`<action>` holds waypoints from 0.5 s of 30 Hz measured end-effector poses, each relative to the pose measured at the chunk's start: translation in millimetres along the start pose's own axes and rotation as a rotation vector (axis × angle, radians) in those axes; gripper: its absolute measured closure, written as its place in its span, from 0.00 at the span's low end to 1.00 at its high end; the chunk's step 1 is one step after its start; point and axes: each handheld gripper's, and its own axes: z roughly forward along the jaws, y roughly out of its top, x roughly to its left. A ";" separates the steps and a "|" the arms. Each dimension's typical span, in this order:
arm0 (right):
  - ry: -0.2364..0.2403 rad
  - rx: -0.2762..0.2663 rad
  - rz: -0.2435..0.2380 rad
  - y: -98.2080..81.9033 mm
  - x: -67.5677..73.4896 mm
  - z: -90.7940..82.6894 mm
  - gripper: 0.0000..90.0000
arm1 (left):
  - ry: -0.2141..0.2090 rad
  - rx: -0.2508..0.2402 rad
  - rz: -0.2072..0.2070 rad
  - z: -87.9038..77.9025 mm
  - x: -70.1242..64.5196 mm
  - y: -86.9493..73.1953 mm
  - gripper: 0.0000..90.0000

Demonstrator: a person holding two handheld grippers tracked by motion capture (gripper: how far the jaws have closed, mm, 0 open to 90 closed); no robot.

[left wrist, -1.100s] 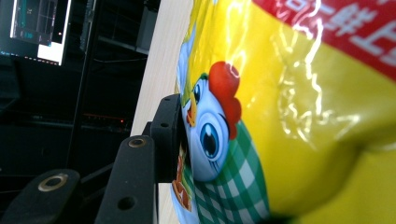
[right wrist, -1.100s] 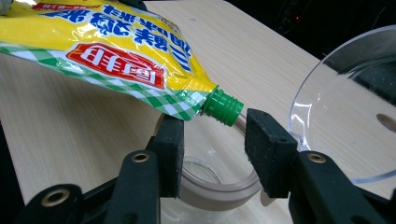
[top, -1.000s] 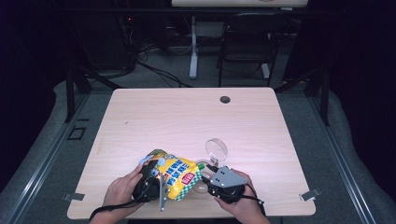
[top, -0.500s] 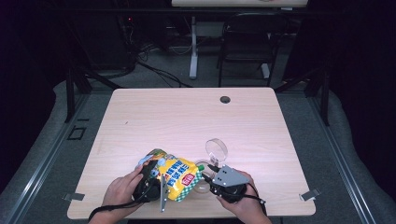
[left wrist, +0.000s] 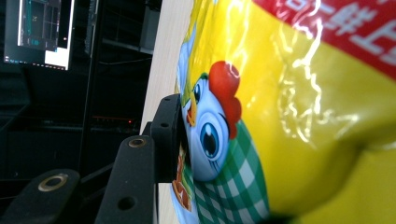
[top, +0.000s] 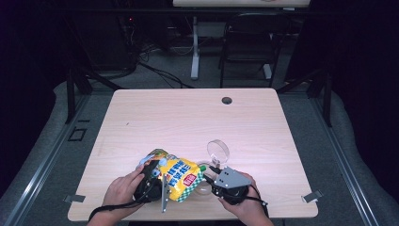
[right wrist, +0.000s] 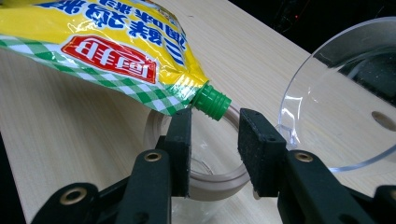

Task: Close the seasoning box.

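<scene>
The right claw (top: 210, 173), as we see it from the high view, points up and to the left at the green cap (top: 202, 168) of a yellow pouch (top: 181, 176) lying near the front edge of the worktop (top: 188, 117). The left claw (top: 157, 170) sits at the pouch's far end from that cap. The pouch's long axis therefore runs from the left claw across to the right one, spout leading, and the right hand is plainly the nearer to the cap. A clear jar (top: 203, 187) stands under the right claw's tips, and a clear lid (top: 218, 150) leans just beyond it. In the left gripper view, the one black pad (left wrist: 168, 126) we can see presses into the pouch's printed skin (left wrist: 289, 116). The other jaw is hidden behind the bulging foil, so we judge this claw clenched on the pouch. In the right gripper view, the right claw (right wrist: 215, 135) has just been closing, yet its pads stand apart and grip nothing. The cap (right wrist: 212, 101) lies just ahead of the tips and a little above them, on the line between the jaws, tilted down toward the jar's rim (right wrist: 212, 186). The lid (right wrist: 341, 93) stands tilted to the right. We judge the next move needs a short push forward and up, so that the pads straddle the cap across its width.
</scene>
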 end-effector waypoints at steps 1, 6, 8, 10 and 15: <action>-0.001 0.000 -0.001 0.1 0.1 -0.1 0.72 | -0.003 0.001 0.001 -0.1 1.2 0.0 0.66; -0.001 -0.001 0.001 0.4 -0.3 -0.7 0.72 | 0.006 -0.004 -0.007 -1.1 5.2 -0.2 0.66; -0.004 0.002 -0.006 0.4 0.3 -0.7 0.71 | 0.008 -0.005 -0.005 -1.9 6.1 0.1 0.66; -0.009 -0.003 -0.007 0.7 1.4 -0.1 0.71 | 0.003 -0.007 -0.001 -2.6 6.4 0.7 0.66; -0.022 -0.009 -0.039 1.5 4.0 0.8 0.70 | 0.000 -0.009 0.013 -3.4 5.8 3.3 0.66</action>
